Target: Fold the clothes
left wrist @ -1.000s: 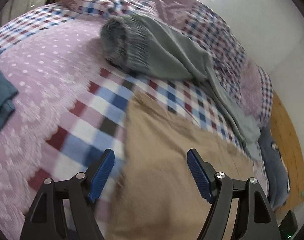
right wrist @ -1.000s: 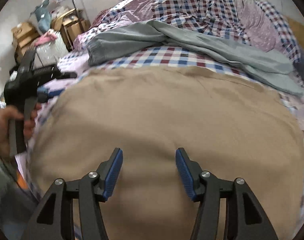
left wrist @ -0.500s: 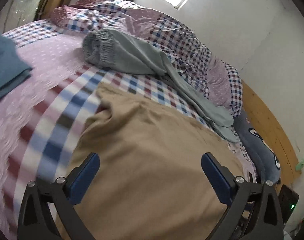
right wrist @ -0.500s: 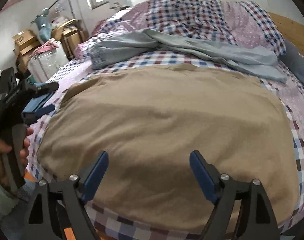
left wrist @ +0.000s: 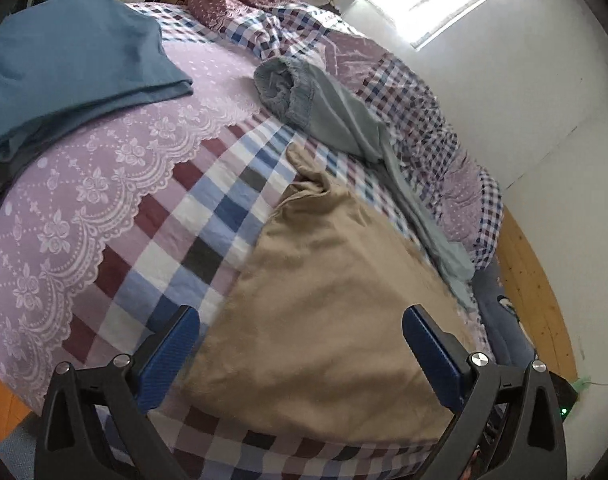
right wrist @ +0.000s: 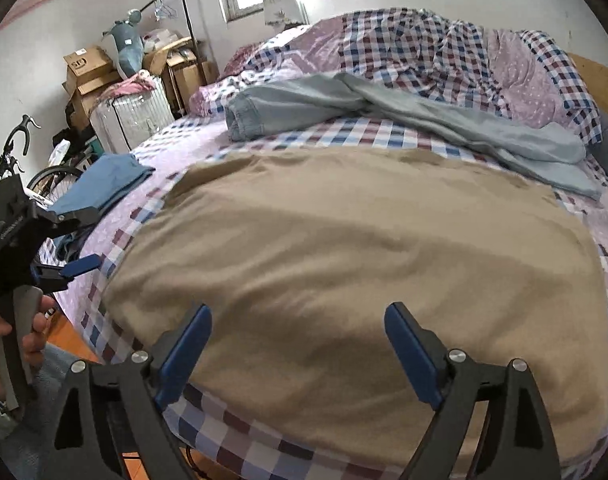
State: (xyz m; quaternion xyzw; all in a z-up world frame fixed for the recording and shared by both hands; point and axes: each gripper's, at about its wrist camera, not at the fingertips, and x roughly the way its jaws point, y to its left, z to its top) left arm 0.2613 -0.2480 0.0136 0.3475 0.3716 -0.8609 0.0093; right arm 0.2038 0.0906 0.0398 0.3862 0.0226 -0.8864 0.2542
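On the checked bed, a tan garment is lying flat; cardboard boxes are crowding the far-left corner; both grippers are gaping empty.

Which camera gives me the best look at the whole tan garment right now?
The right wrist view: the tan garment lies spread flat across the bed, with its far and side edges visible. The left wrist view shows it obliquely, mainly its left edge and a bunched far corner.
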